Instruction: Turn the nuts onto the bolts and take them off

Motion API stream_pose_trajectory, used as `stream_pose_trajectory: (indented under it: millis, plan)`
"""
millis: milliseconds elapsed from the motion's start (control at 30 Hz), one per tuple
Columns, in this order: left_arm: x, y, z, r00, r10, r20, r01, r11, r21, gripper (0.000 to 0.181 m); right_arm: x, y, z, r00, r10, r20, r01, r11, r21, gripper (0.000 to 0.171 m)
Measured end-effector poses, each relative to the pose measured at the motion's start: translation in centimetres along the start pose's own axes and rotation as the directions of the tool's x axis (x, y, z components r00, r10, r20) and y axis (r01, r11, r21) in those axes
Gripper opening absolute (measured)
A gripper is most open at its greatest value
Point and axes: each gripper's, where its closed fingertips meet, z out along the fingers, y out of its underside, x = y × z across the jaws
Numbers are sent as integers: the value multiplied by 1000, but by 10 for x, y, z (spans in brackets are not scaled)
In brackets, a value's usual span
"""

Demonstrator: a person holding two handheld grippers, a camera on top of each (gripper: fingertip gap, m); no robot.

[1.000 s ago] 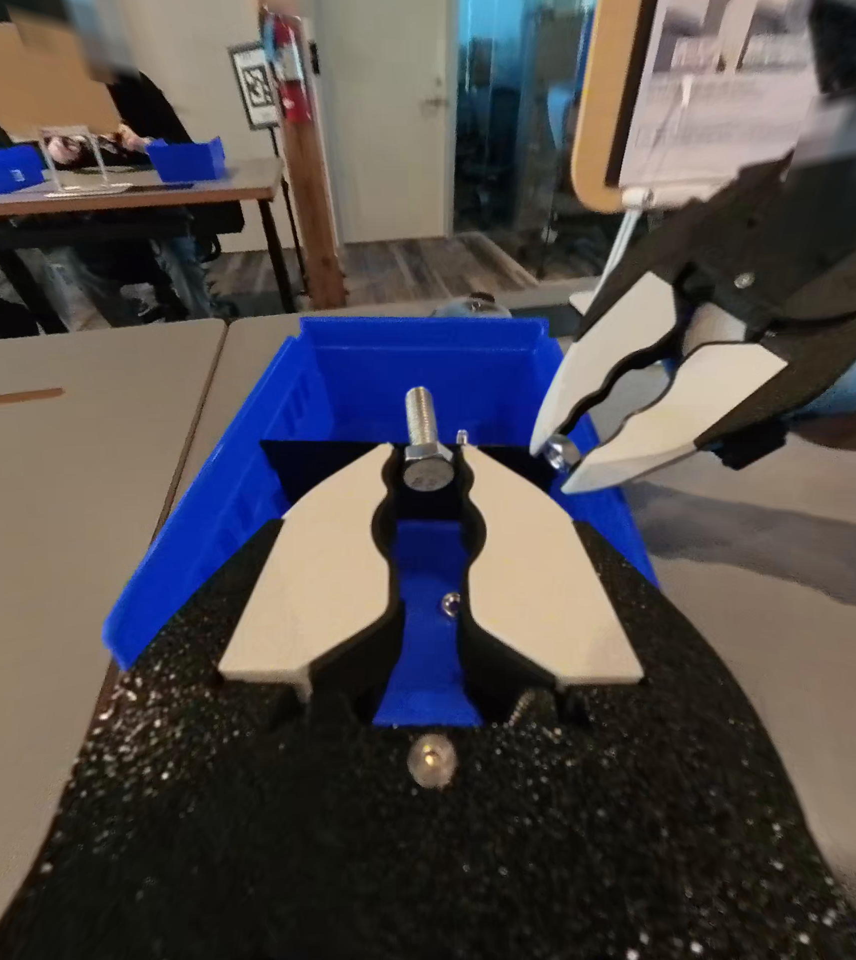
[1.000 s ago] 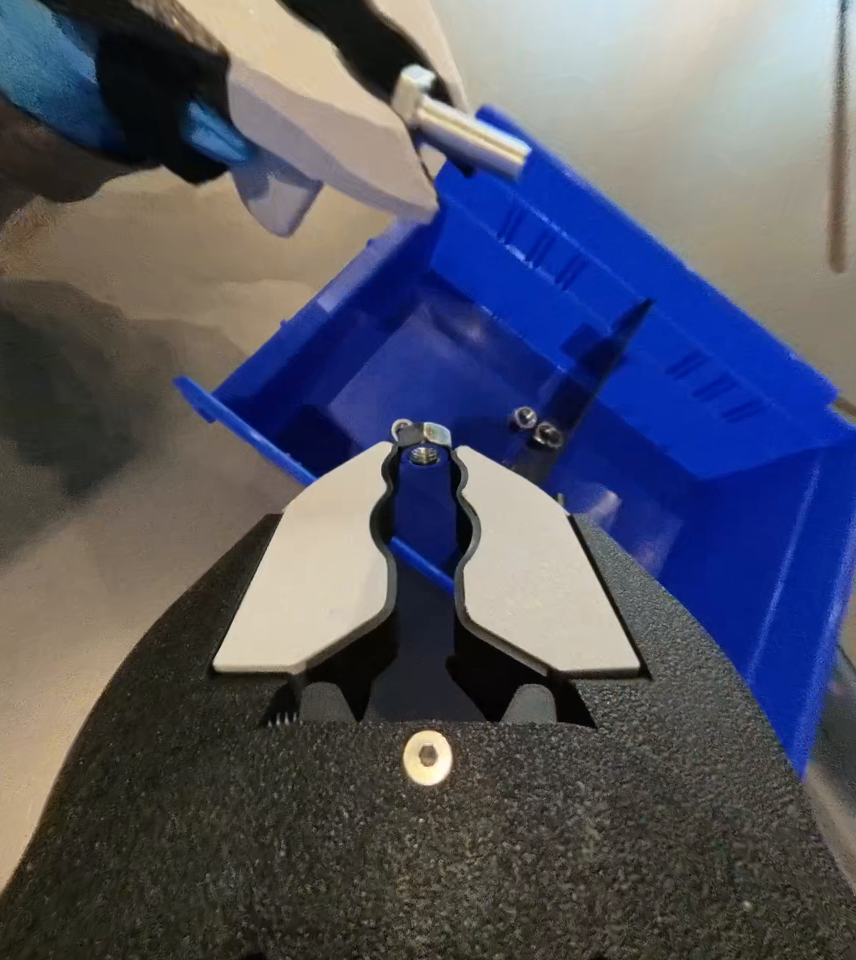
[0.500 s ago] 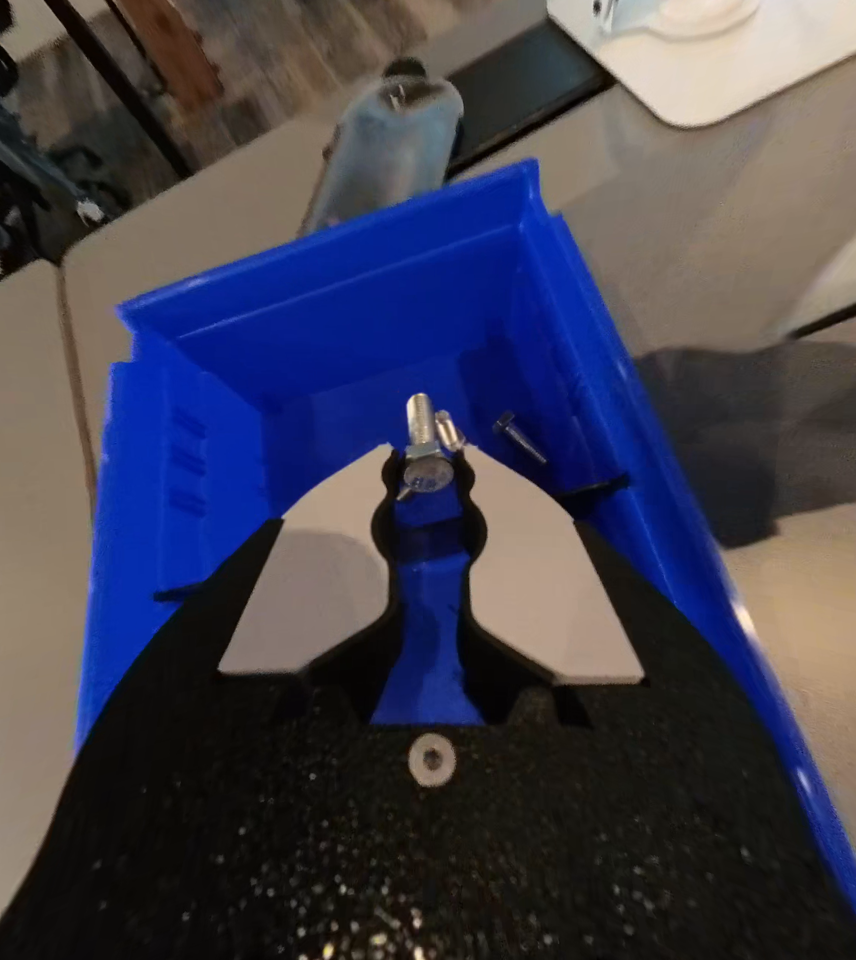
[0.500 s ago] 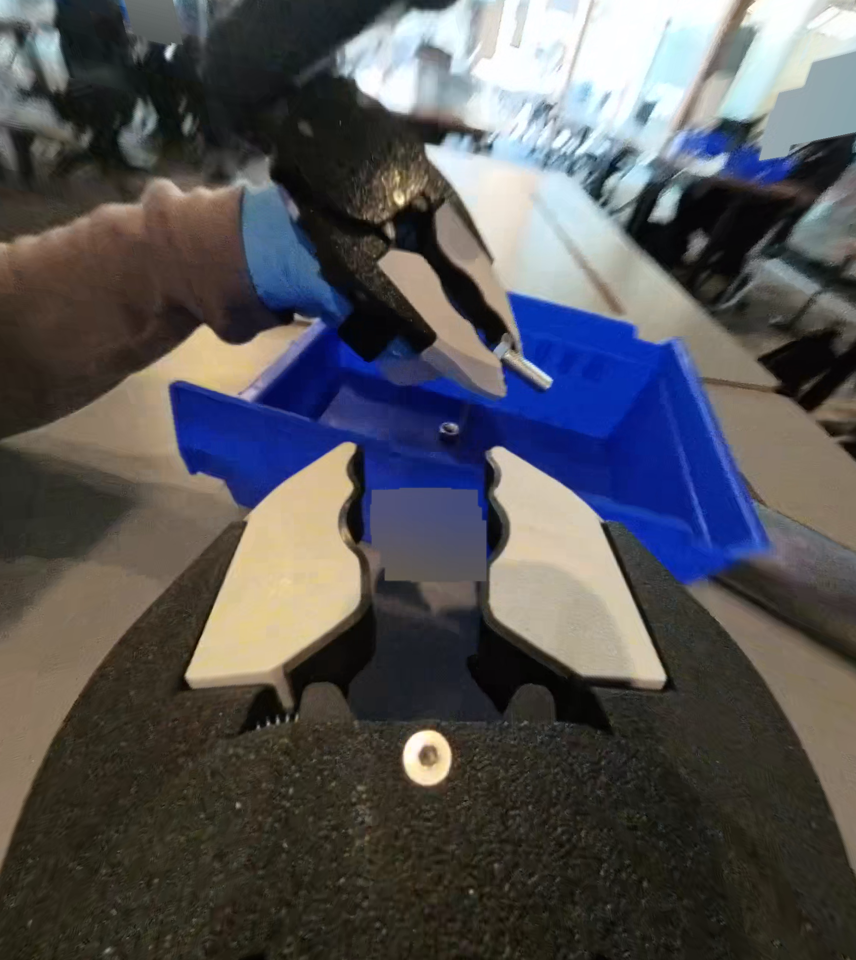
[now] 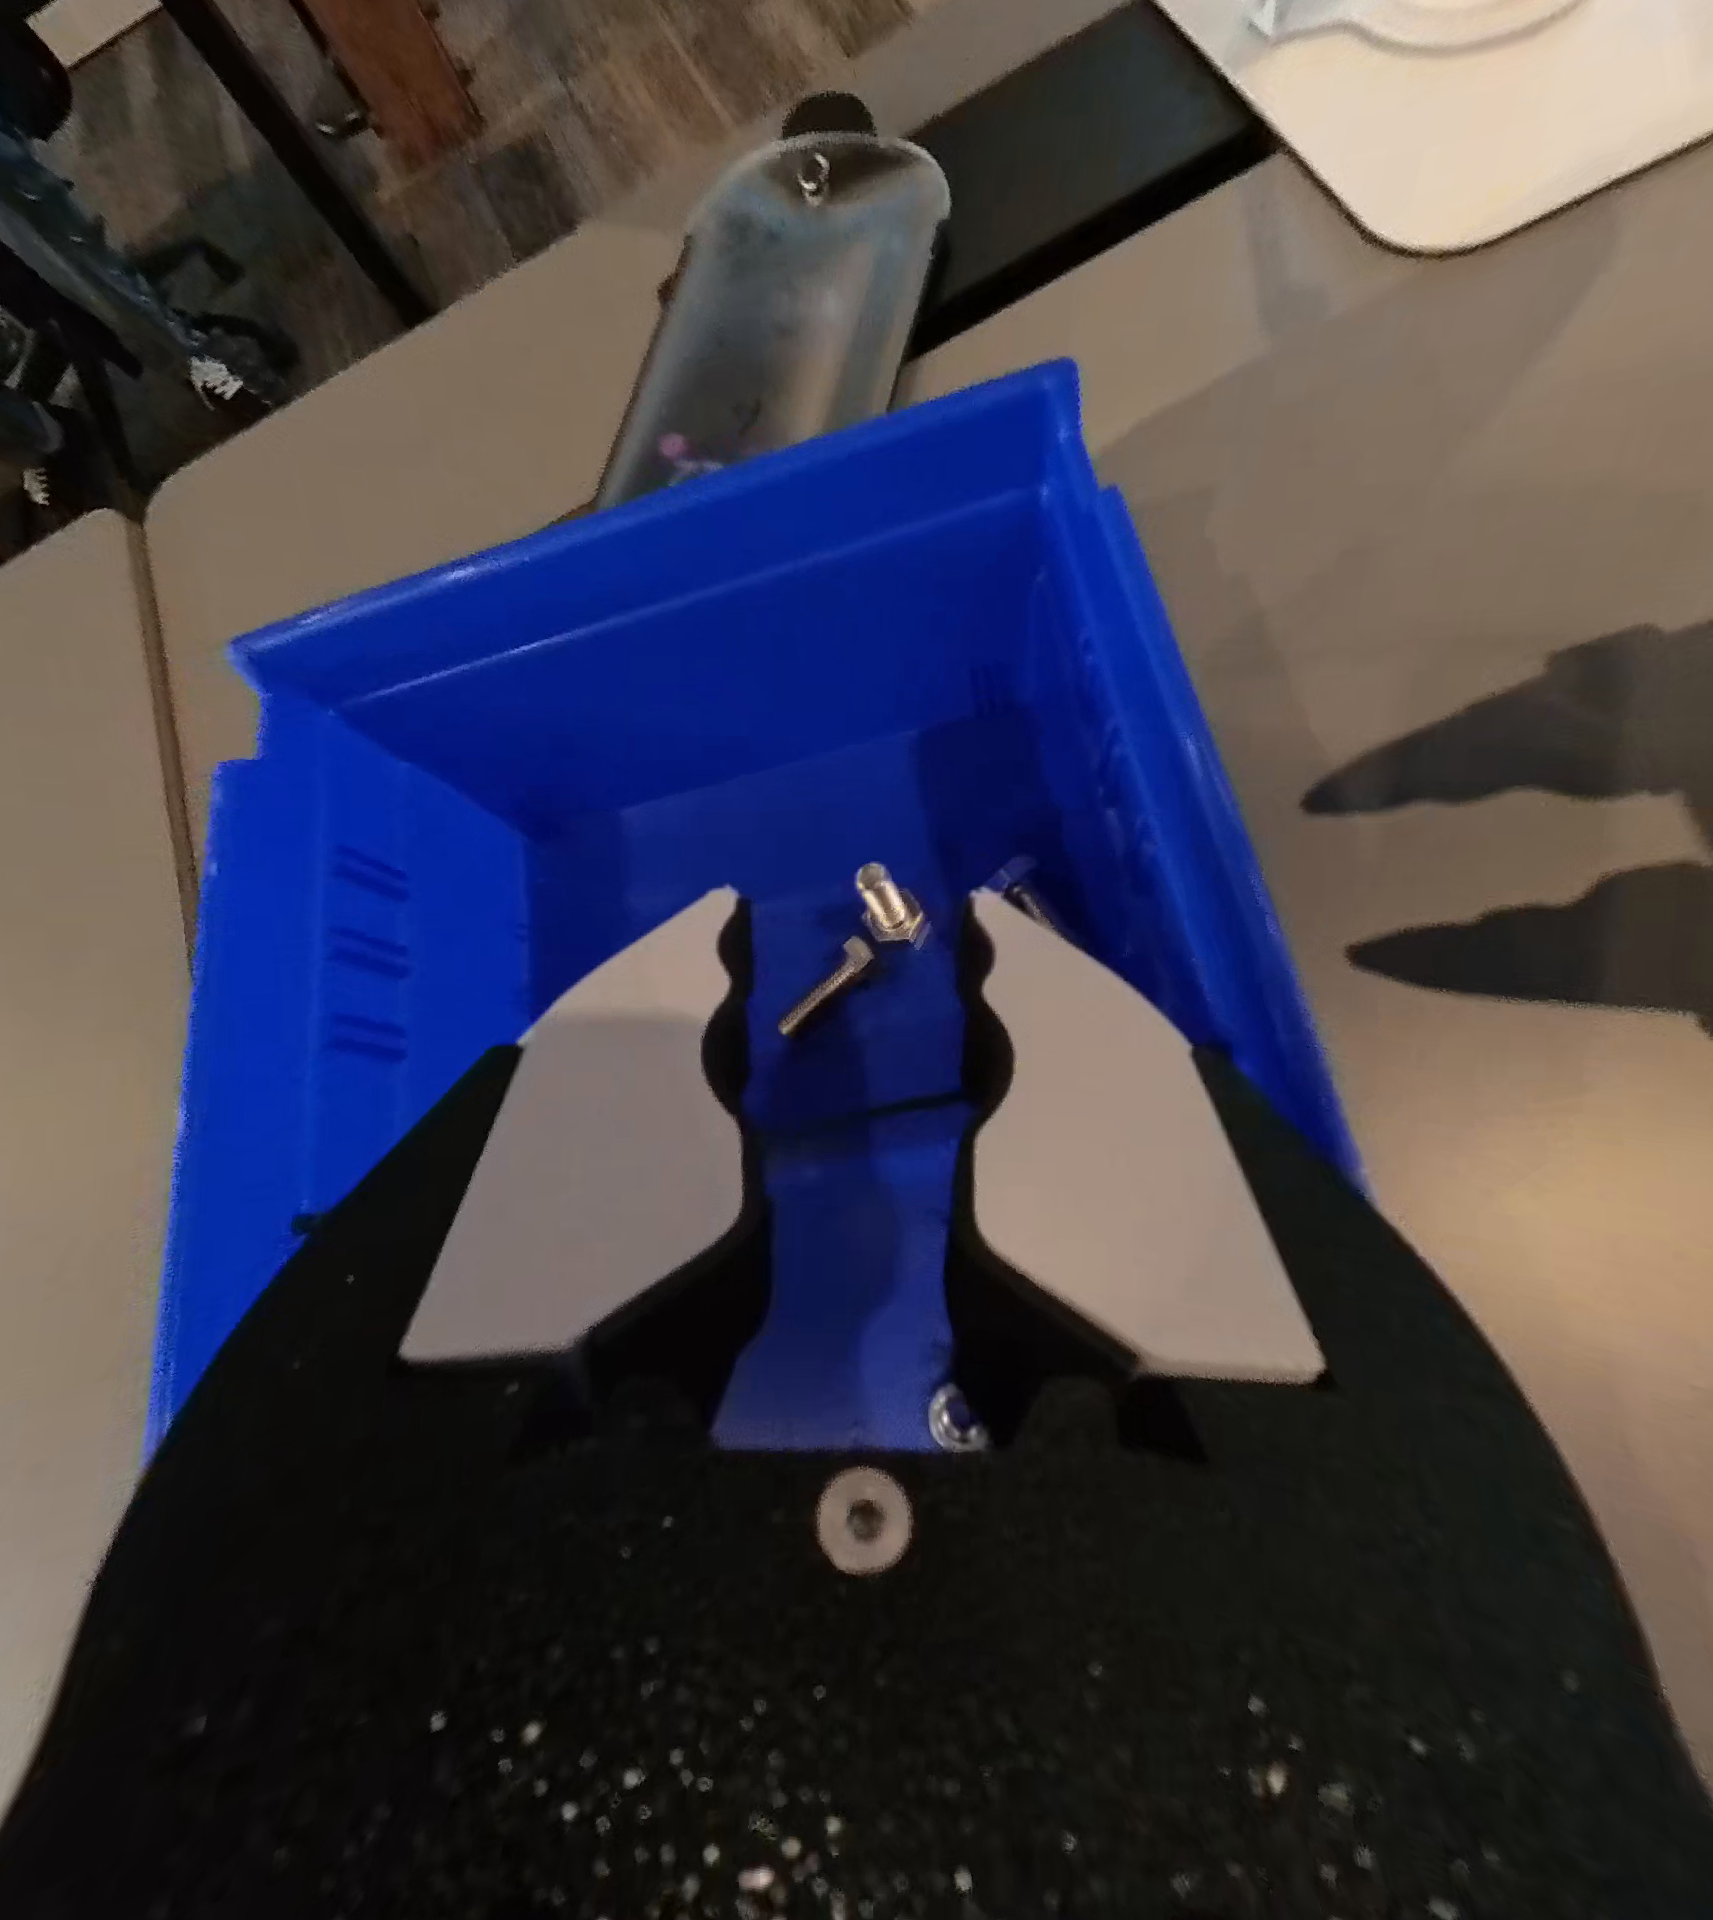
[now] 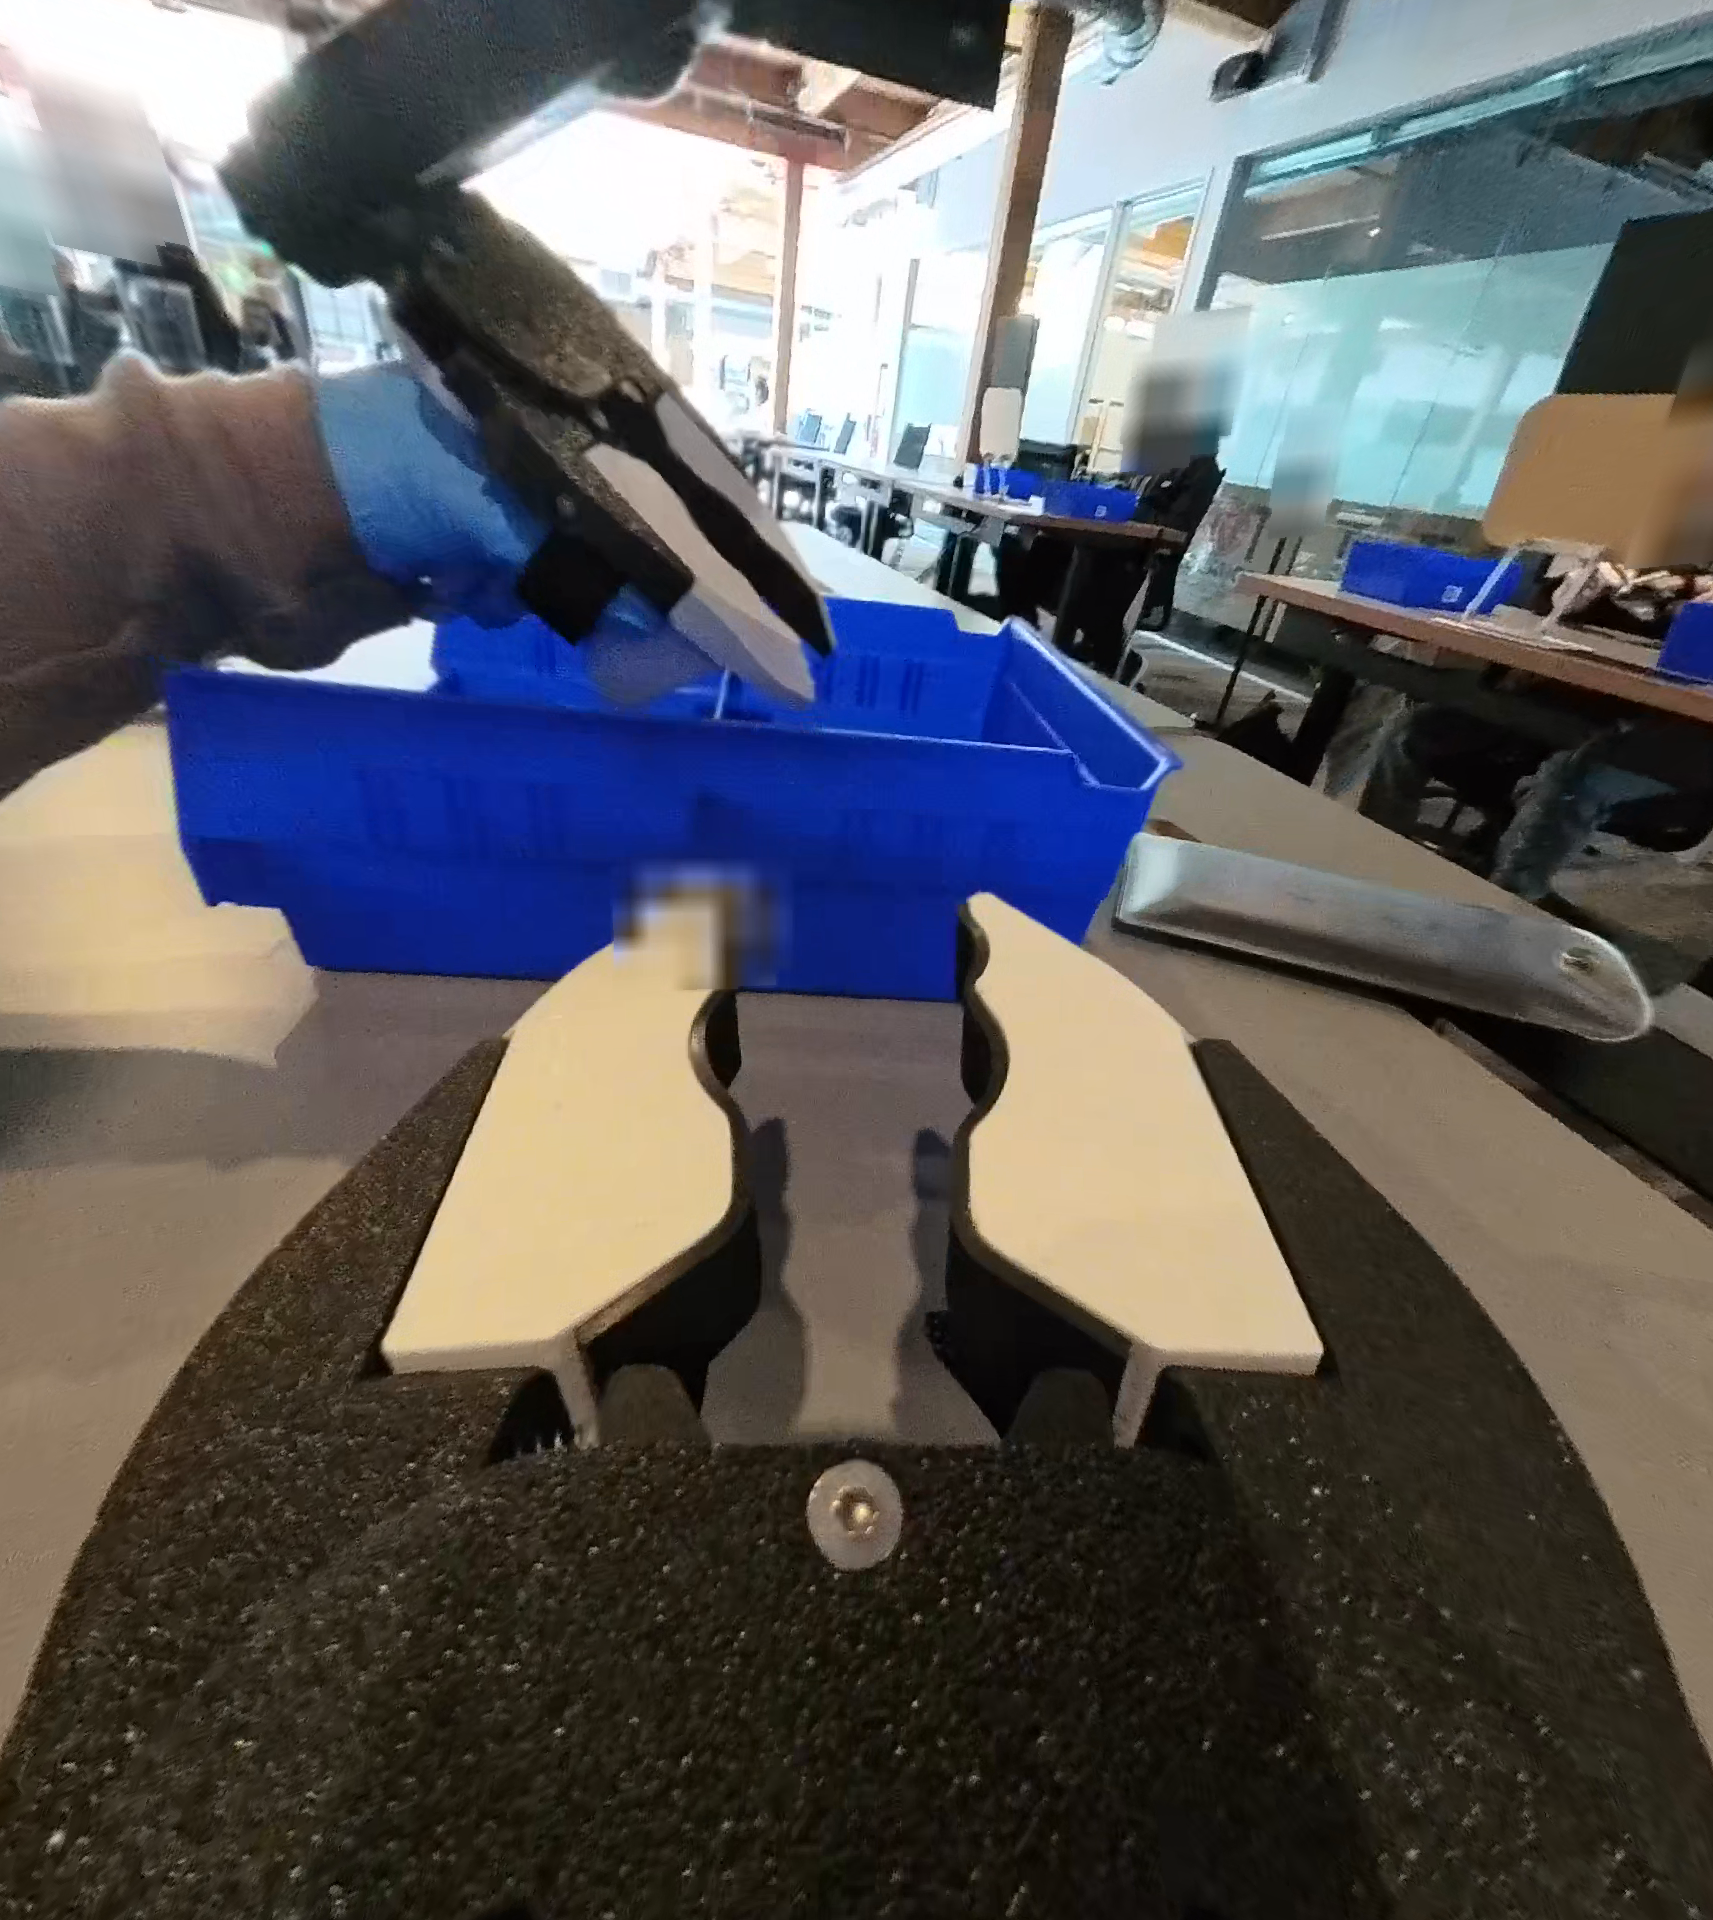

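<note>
A blue bin (image 5: 364,935) stands on the grey table. My left gripper (image 5: 852,899) is open and empty above it. In the bin's far compartment lie a thick bolt (image 5: 888,914), a thin bolt (image 5: 824,985) and another thin bolt (image 5: 1023,899) by the right wall. A small nut (image 5: 951,1418) lies in the near compartment. My right gripper (image 6: 821,935) is open and empty, low over the table in front of the bin's (image 6: 519,821) side wall. In the right wrist view the left gripper (image 6: 790,665) points down into the bin, held by a gloved hand (image 6: 416,499).
A flat shiny metal piece (image 5: 800,322) lies on the table beyond the bin; it also shows in the right wrist view (image 6: 1351,935). A white pad (image 5: 1454,114) lies at the far right. Other tables with blue bins (image 6: 1413,577) and seated people are behind. There is about 15 cm between the tips of the two grippers.
My left gripper opened and the thick bolt now lies in the bin's far compartment. My right gripper, which let go of its nut a moment earlier, drew back out of the bin and low over the table.
</note>
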Motion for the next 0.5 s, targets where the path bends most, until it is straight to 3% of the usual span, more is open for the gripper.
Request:
stream_pose_trajectory:
  millis: [233, 333, 500]
  plan:
    - [21, -14, -53, 990, -142, 12, 137, 971, 195, 66, 10, -9, -32, 994, 15, -109, -8, 998, 69, 45]
    - [42, -2, -64, 991, -128, 35, 120, 978, 168, 75, 7, -11, -59, 989, -7, -148, 17, 998, 68, 44]
    - [70, 30, -68, 986, -165, 33, 163, 985, 53, 70, -4, -13, -110, 977, -55, -208, 67, 997, 48, 41]
